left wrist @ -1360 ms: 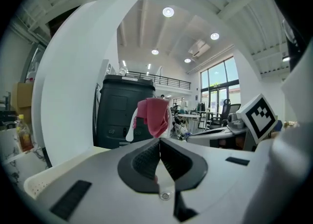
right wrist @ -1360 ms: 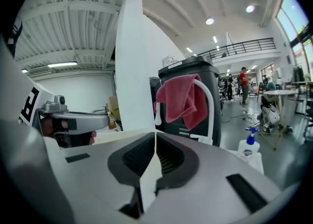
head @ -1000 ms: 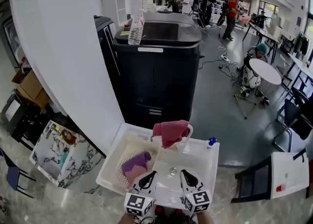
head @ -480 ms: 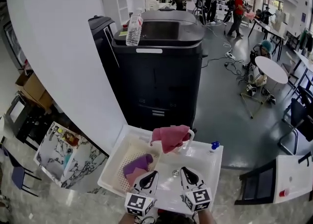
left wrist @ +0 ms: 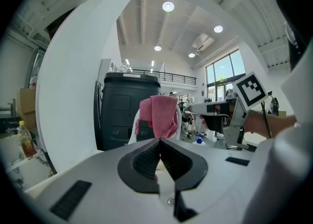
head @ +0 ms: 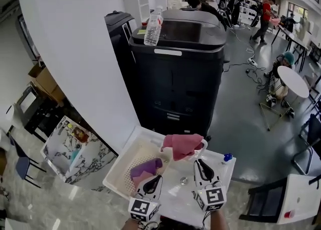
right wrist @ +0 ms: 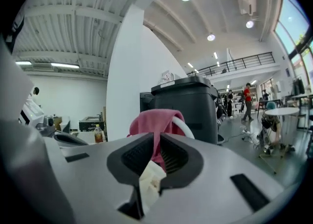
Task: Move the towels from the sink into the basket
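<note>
A pink towel [head: 181,144] hangs over the white faucet [right wrist: 184,126] at the back of the white sink [head: 216,174]. It shows ahead in the left gripper view [left wrist: 159,115] and close ahead in the right gripper view [right wrist: 151,123]. A purple towel [head: 148,166] and a pinkish one lie in the perforated basket [head: 125,171] on the sink's left side. My left gripper [head: 152,186] [left wrist: 160,141] hovers shut and empty at the basket's near edge. Over the sink, my right gripper [head: 201,167] [right wrist: 157,137] is raised just short of the hanging towel, shut with nothing held.
A tall black machine [head: 178,68] with a plastic bottle [head: 154,25] on top stands behind the sink. A broad white pillar [head: 75,48] rises on the left. A small blue object [head: 228,157] sits at the sink's back right rim. People stand far behind.
My right gripper has risen and moved forward toward the pink towel on the faucet. The left gripper has stayed near the basket. The head view has shifted.
</note>
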A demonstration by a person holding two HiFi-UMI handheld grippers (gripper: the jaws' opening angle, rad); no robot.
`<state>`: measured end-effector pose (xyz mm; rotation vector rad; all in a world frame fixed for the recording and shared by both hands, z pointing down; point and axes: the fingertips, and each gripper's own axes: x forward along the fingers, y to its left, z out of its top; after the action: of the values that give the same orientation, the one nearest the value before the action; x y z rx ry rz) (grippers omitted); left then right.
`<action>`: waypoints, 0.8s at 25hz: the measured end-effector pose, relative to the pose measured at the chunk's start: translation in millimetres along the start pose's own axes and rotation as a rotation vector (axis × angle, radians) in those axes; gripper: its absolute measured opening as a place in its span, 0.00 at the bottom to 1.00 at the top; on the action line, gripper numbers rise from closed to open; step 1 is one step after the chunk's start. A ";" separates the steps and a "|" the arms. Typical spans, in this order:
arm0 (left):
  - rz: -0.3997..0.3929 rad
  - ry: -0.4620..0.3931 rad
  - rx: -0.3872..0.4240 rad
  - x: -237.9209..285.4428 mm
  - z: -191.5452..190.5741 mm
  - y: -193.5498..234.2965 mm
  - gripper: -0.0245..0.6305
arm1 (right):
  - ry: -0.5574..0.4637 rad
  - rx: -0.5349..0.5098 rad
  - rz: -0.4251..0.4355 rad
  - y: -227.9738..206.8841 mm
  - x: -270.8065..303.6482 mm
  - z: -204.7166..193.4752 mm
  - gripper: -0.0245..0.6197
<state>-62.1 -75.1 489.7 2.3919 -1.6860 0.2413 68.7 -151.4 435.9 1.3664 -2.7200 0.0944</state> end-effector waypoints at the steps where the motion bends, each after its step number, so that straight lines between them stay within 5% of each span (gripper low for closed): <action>1: 0.010 0.004 -0.003 -0.5 -1.9 1.6 0.05 | -0.014 -0.021 0.017 -1.9 2.4 9.9 0.12; 3: 0.032 0.006 -0.013 -0.7 -3.6 4.9 0.05 | -0.025 -0.046 0.054 -6.0 8.3 26.7 0.26; 20: 0.082 0.017 -0.066 1.7 -12.9 -12.7 0.05 | 0.117 -0.234 0.085 -23.8 57.8 25.9 0.32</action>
<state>-49.8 -69.2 501.7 2.2707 -1.7582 0.2148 52.0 -214.2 417.0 1.1455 -2.5951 -0.1296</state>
